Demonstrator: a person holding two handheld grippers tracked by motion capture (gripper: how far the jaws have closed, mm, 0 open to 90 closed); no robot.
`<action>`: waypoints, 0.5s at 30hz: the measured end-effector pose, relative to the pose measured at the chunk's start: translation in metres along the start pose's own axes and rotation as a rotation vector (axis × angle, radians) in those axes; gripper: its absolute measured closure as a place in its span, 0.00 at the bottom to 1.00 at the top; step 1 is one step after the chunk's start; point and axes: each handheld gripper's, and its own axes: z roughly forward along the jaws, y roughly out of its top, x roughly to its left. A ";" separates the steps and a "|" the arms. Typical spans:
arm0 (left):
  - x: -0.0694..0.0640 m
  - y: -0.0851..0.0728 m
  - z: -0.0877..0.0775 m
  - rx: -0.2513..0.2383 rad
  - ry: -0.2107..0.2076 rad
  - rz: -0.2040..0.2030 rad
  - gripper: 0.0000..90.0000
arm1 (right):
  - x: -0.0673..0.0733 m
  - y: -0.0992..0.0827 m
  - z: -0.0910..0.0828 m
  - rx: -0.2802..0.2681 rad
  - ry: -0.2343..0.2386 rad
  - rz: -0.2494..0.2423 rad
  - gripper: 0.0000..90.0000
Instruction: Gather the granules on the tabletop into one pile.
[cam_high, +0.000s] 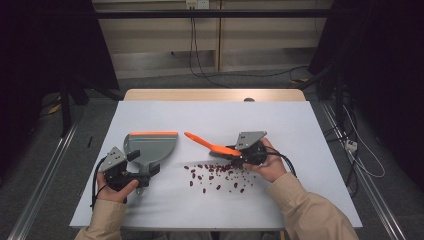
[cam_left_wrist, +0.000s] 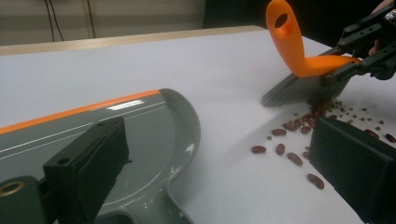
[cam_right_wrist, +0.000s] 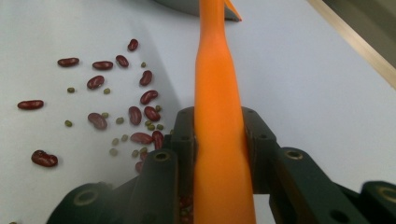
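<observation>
My right tool (cam_high: 239, 156) is clamped on the orange brush (cam_high: 210, 144), whose handle points to ten o'clock in the high view; its grey bristles (cam_left_wrist: 299, 88) rest on the bench (cam_high: 300, 130) among the scattered beans (cam_high: 215, 175). My left tool (cam_high: 145, 172), at nine o'clock from the beans, grips the handle of the grey dustpan (cam_high: 152, 147), which lies flat.

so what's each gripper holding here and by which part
The right gripper clamps the orange brush by its handle. The left gripper appears to hold the grey dustpan by its handle, though the contact is hidden.
</observation>
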 end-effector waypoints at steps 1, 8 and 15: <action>0.000 0.000 0.000 0.000 0.000 0.000 0.05 | -0.002 0.000 -0.001 -0.011 -0.007 0.014 0.79; 0.001 0.000 0.001 0.003 -0.001 0.000 0.05 | -0.026 -0.003 -0.005 -0.009 -0.071 0.102 0.79; 0.001 0.000 0.001 0.005 0.000 0.001 0.05 | -0.042 -0.010 0.000 0.046 -0.150 0.285 0.79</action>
